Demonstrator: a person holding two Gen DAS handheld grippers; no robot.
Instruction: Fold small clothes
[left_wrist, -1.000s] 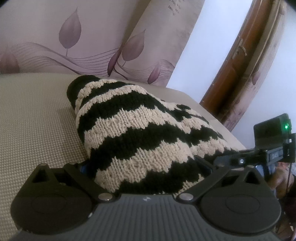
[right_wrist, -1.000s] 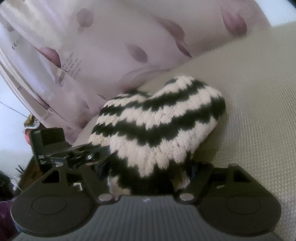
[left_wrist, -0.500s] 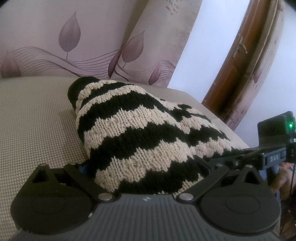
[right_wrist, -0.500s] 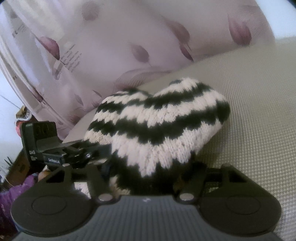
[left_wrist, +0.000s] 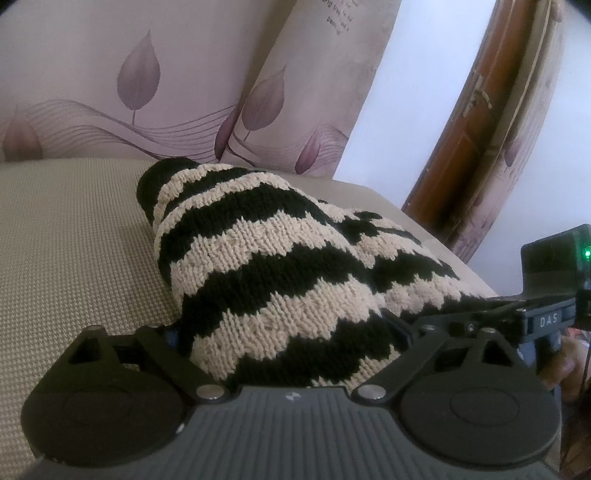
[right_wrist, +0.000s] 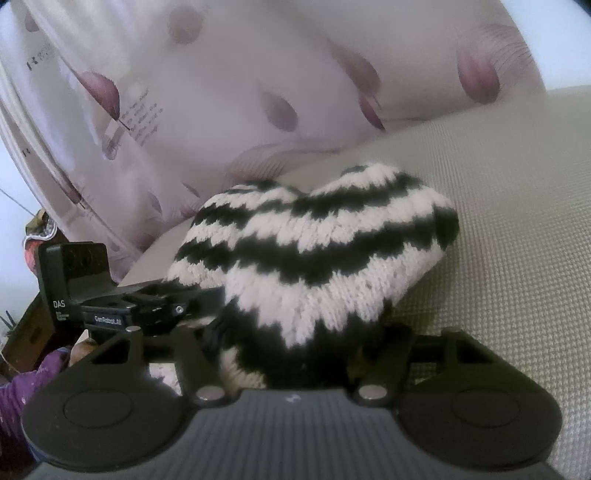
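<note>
Left wrist view has the striped knit garment (left_wrist: 280, 273) bunched right against the left gripper (left_wrist: 291, 354), its near edge filling the gap between the two fingers, which themselves are buried under the wool; by the look of it the left gripper is clamped on that edge. Right wrist view shows the same for the right gripper (right_wrist: 291, 354): the black-and-cream knit (right_wrist: 314, 258) rises straight out of its mouth, and the fingertips are covered, so the pinch is a judgement rather than something seen. From the garment, the beige woven cushion (left_wrist: 74, 240) spreads underneath and to both sides, and the leaf-patterned curtain (left_wrist: 147, 74) hangs behind it. Each gripper shows in the other's view, close beside the knit, so both seem to have hold of the same near hem. Chunky hand-knit wool like this should be light, soft and stretchy, not slippery; it will sag and spring back rather than crease. Best hold is at the hem corners, taking both layers, since a single loop would pull out of shape.
</note>
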